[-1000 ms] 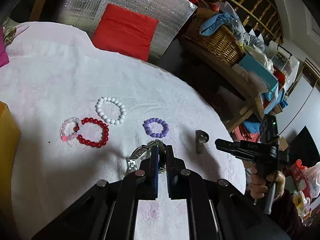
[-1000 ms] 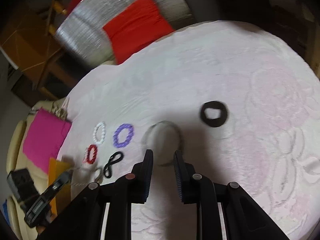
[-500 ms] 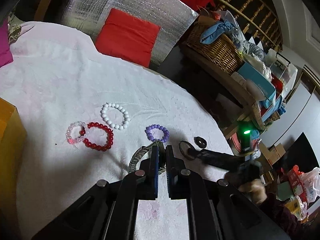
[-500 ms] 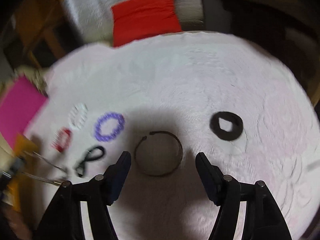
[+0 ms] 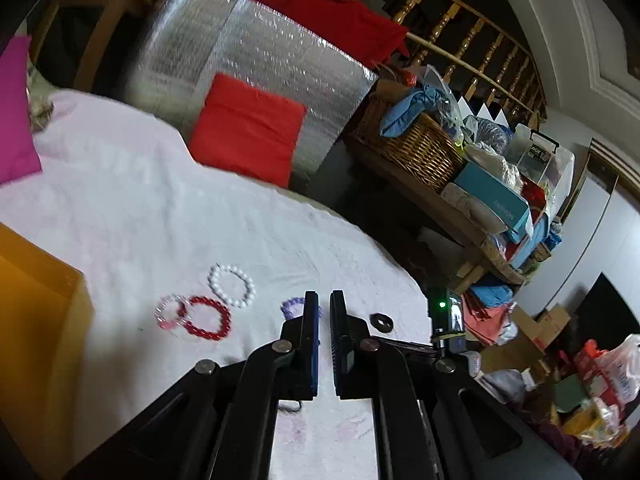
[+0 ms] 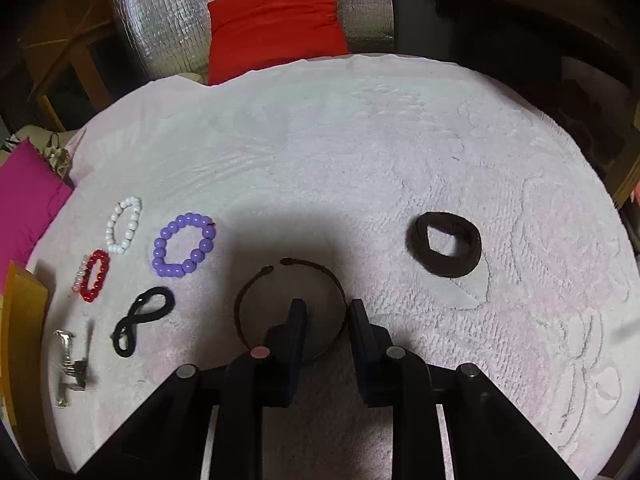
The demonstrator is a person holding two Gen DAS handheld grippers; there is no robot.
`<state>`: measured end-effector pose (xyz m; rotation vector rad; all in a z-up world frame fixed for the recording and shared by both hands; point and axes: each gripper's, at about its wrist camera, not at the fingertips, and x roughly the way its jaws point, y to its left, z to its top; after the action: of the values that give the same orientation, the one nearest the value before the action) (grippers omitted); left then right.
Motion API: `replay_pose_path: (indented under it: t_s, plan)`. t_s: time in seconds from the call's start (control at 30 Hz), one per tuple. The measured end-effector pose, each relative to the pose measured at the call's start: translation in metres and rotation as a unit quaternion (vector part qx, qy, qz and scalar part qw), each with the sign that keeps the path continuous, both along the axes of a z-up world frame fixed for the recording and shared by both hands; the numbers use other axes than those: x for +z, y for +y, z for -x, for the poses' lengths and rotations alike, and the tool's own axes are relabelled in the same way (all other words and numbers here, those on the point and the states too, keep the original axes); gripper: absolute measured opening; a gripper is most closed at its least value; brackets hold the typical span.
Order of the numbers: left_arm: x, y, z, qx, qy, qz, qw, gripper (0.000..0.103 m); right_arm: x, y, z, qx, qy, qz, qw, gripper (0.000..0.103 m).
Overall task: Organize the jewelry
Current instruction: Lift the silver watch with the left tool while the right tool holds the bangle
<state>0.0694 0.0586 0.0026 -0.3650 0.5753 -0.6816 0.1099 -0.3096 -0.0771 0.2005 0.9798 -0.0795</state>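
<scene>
My right gripper (image 6: 327, 312) is low over a thin dark open bangle (image 6: 308, 264) on the pale pink cloth. Its jaws are closing, and the bangle's right side passes between them beside the right finger, with a gap still left. To the left lie a purple bead bracelet (image 6: 160, 244), a white one (image 6: 110, 232), a red one (image 6: 105, 268), a black figure-eight hair tie (image 6: 166, 300) and a blurred silver watch (image 6: 66, 344). A dark fabric ring (image 6: 468, 248) lies to the right. My left gripper (image 5: 324, 312) is shut above the cloth, with nothing showing between its pads.
A yellow box (image 5: 36, 300) stands at the cloth's left edge, with a pink cushion (image 6: 24, 208) behind it. A red cushion (image 6: 276, 20) leans on a foil-covered chair past the round table's far edge. A wicker basket (image 5: 412, 148) and clutter fill a bench at the right.
The left gripper rose and tilted up; the silver watch seen between its pads before no longer shows there. The right gripper opened wide, dropped onto the bangle and narrowed again.
</scene>
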Motion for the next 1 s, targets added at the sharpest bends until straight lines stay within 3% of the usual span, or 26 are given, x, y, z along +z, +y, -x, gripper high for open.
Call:
replay_pose_path:
  t_s: [0.03,0.07,0.1,0.17,0.23,0.3,0.33,0.4,0.5,0.53,0.6,0.77,0.83,0.97,1.0]
  plan:
    - [-0.001,0.002,0.001,0.011,-0.002,-0.007,0.9999,0.005,0.002,-0.003,0.001,0.0,0.001,-0.014,1.0,0.025]
    - [-0.003,0.003,-0.001,0.021,0.002,-0.012,0.9997,0.005,0.002,-0.003,0.001,0.001,0.003,-0.022,1.0,0.038]
    - [-0.009,0.005,-0.004,0.034,0.011,-0.021,0.9991,0.005,0.003,-0.004,0.002,0.003,0.004,-0.031,1.0,0.066]
    - [-0.022,0.004,-0.012,0.036,0.033,-0.039,0.998,0.01,0.009,-0.002,0.008,0.01,-0.014,-0.026,1.0,0.084]
    - [-0.042,0.002,-0.021,0.032,0.072,-0.053,0.9955,0.023,0.013,0.009,0.009,0.029,-0.028,-0.009,0.999,0.084]
    - [-0.057,-0.004,-0.027,0.033,0.1,-0.071,0.9918,0.044,0.01,0.016,0.008,0.038,-0.023,0.012,0.999,0.084]
    - [-0.063,-0.012,-0.028,0.031,0.11,-0.087,0.9897,0.048,0.006,0.019,0.005,0.045,-0.014,0.014,0.999,0.084]
    - [-0.068,-0.028,-0.025,0.012,0.106,-0.112,0.988,0.063,-0.001,0.027,-0.001,0.053,0.001,0.028,0.998,0.084]
    - [-0.072,-0.052,-0.015,-0.004,0.074,-0.17,0.9826,0.075,-0.011,0.036,-0.005,0.056,0.01,0.069,0.996,0.083]
    - [-0.075,-0.059,-0.014,-0.012,0.069,-0.187,0.9799,0.075,-0.01,0.037,-0.005,0.056,0.002,0.072,0.996,0.081]
    - [-0.083,-0.071,-0.013,-0.032,0.072,-0.217,0.973,0.075,-0.009,0.037,-0.003,0.057,-0.008,0.067,0.996,0.064]
    - [-0.114,-0.08,-0.021,-0.038,0.131,-0.252,0.958,0.074,-0.008,0.035,-0.002,0.059,-0.015,0.061,0.996,0.064]
    - [-0.116,-0.077,-0.021,-0.032,0.135,-0.243,0.9602,0.073,-0.007,0.035,-0.001,0.06,-0.015,0.06,0.996,0.064]
    - [-0.118,-0.065,-0.025,-0.016,0.141,-0.226,0.9638,0.032,-0.002,0.03,0.002,0.059,-0.019,0.048,0.997,0.064]
    - [-0.117,-0.062,-0.026,-0.015,0.142,-0.22,0.9649,0.031,-0.003,0.03,0.002,0.058,-0.02,0.046,0.997,0.064]
